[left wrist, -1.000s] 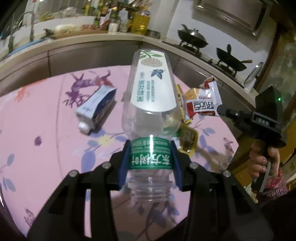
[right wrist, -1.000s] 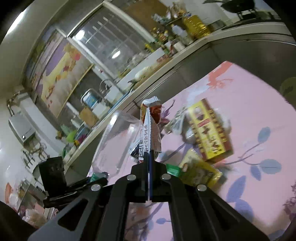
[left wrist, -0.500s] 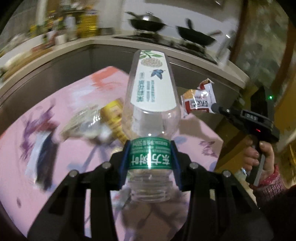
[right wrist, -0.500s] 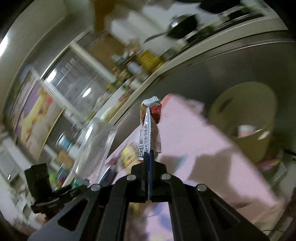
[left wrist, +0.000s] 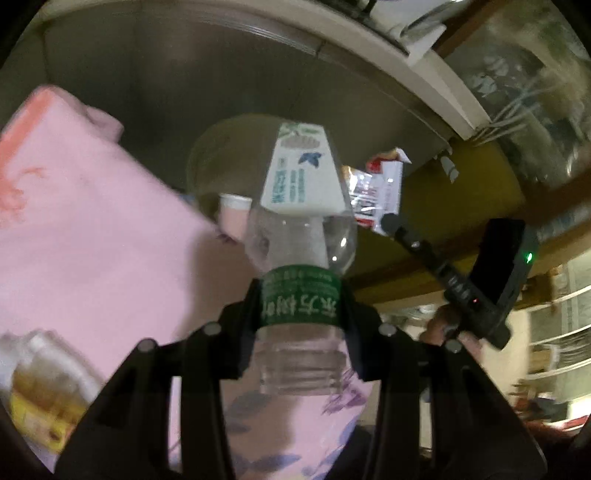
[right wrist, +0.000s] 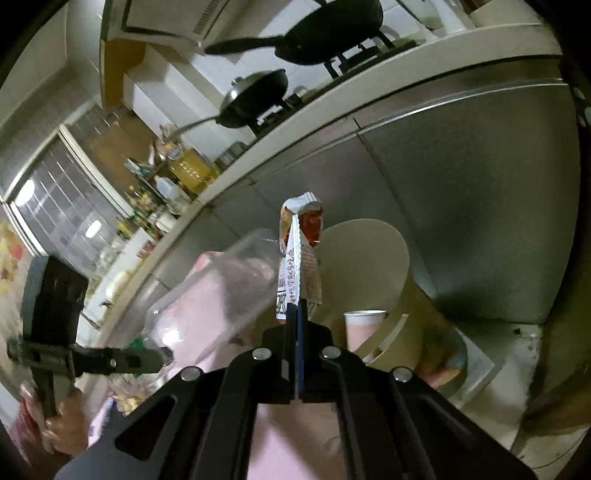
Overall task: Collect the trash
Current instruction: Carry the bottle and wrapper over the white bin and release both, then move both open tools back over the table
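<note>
Left gripper (left wrist: 301,310) clamps one clear bottle (left wrist: 301,221) at its neck, long axis pointing frame-up toward the bin (left wrist: 207,162) ahead. Right gripper (right wrist: 295,328) pinches one wrapper (right wrist: 301,258) flat; bin (right wrist: 369,251) right of centre, nearer this hand. One cup (right wrist: 364,328) inside.

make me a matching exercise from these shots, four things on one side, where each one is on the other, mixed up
Things:
1. plastic bottle
2. snack wrapper
3. paper cup
4. black pan

Places:
a. inside the beige bin
b. in the right tongs
c. on the stove
d. in the left tongs

Pairs: 1-d, 2-b, 3-a, 4-c
</note>
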The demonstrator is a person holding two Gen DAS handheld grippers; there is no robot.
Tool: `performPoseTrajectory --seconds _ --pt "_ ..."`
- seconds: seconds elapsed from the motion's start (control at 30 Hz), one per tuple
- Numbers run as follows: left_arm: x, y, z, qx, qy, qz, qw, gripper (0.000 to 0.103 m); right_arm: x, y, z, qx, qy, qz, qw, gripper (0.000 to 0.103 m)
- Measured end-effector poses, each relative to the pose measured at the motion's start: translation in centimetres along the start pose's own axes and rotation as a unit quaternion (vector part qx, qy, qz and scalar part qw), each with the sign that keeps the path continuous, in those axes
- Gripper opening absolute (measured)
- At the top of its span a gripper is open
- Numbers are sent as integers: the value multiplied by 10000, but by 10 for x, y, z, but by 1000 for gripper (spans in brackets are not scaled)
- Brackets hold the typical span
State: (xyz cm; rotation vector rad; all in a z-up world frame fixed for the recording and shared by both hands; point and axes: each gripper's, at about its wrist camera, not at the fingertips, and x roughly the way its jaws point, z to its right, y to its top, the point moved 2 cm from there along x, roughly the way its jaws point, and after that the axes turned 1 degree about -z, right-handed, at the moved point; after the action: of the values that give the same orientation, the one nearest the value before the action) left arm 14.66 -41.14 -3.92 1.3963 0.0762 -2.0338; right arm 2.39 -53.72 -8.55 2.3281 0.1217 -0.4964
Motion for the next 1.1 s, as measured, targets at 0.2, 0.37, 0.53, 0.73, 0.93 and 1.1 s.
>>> performPoseTrajectory --seconds 0.2,0.37,0.53,0.73,0.93,1.1 --pt "37 24 -8 -296 157 -378 9987 44 35 0 24 143 -128 -302 9994 0" --pt "34 37 -10 -431 254 -109 9987 60 41 -2 31 218 -130 -347 9991 0" --pt "0 29 4 -288 279 432 9983 60 28 0 23 198 -148 -174 9995 1" --pt "-73 -20 29 115 248 1316 9909 60 30 0 19 147 -292 -253 9991 14" --pt "-140 -94 9 18 658 2014 9773 65 13 1 6 295 -132 -24 9995 61" --pt "-205 -180 -53 -789 1339 2498 9557 65 -15 -1 -23 60 27 197 9998 62"
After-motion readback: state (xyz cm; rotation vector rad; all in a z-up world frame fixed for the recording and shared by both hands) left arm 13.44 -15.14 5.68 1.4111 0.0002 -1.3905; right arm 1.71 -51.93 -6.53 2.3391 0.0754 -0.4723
